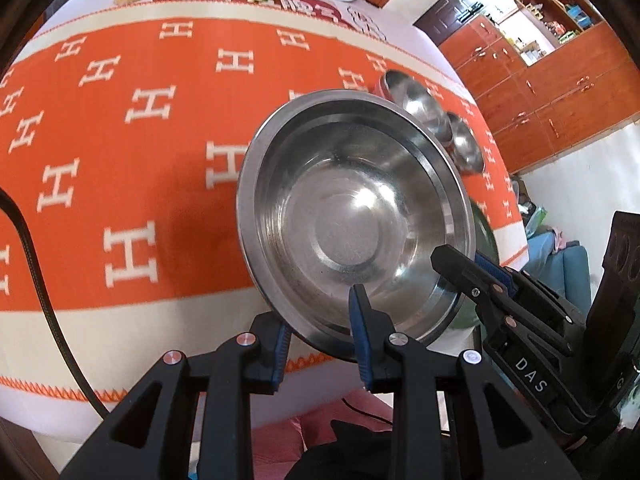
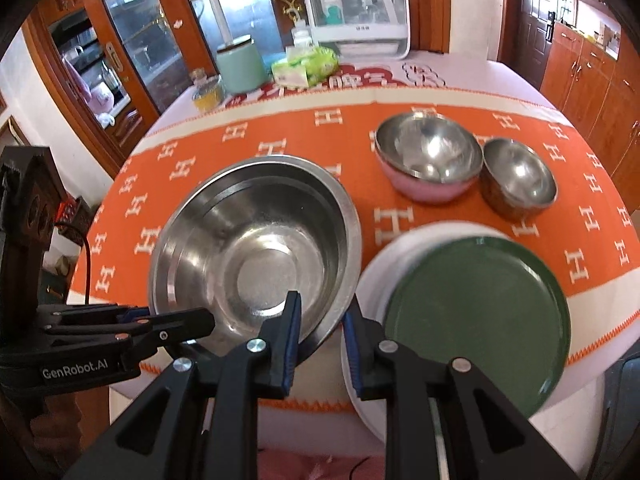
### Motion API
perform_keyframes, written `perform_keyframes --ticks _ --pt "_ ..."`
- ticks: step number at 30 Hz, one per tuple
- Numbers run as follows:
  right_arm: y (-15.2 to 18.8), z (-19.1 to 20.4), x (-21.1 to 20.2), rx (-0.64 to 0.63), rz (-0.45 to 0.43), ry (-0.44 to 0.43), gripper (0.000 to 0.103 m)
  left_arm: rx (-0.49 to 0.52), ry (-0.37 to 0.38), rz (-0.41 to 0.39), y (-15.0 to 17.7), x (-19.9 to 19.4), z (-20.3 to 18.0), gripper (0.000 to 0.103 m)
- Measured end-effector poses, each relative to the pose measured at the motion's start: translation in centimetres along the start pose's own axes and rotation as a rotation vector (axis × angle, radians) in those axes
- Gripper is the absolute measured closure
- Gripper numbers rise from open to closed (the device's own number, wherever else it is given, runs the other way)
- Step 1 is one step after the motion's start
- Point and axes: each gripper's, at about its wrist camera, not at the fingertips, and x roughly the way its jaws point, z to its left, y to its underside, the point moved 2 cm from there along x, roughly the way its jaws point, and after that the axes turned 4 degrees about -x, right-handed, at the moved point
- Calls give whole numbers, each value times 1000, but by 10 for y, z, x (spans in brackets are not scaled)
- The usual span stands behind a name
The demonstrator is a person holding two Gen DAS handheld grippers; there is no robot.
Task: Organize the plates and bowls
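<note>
A large steel bowl (image 1: 348,224) (image 2: 256,248) is held between both grippers, tilted over the orange tablecloth (image 1: 120,140). My left gripper (image 1: 320,320) (image 2: 192,324) is shut on its near left rim. My right gripper (image 2: 322,312) (image 1: 460,268) is shut on its near right rim, one finger inside the bowl and one outside. To the right, a green plate (image 2: 480,312) (image 1: 486,232) lies on a white plate (image 2: 372,280). Behind them stand a pink bowl with a steel inside (image 2: 430,156) (image 1: 416,96) and a small steel bowl (image 2: 518,178) (image 1: 464,140).
At the table's far end stand a mint-green container (image 2: 240,66), a tissue pack (image 2: 308,64), a yellow jar (image 2: 208,94) and a white appliance (image 2: 356,12). Wooden cabinets (image 1: 560,92) line the room. A black cable (image 1: 36,272) hangs at the left.
</note>
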Motion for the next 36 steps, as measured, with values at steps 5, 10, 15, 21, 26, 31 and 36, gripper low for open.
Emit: perform_keyframes --ticks 5,10,15,21,26,31,36 --pt "17 -1 3 9 47 8 81 -2 -3 36 12 12 2 77" --pt "26 0 10 1 75 14 79 19 -25 42 19 17 2 77" --pt "29 4 20 -13 108 6 77 19 -53 47 21 23 4 77" --pt "30 13 30 -52 135 3 73 22 -72 49 23 25 14 77" --pt "26 15 34 -78 147 4 73 12 -76 57 20 26 18 75" --pt "20 15 33 -117 145 19 68 49 -79 79 14 24 16 68" --pt "15 15 27 -175 131 37 57 86 -75 85 7 16 10 54"
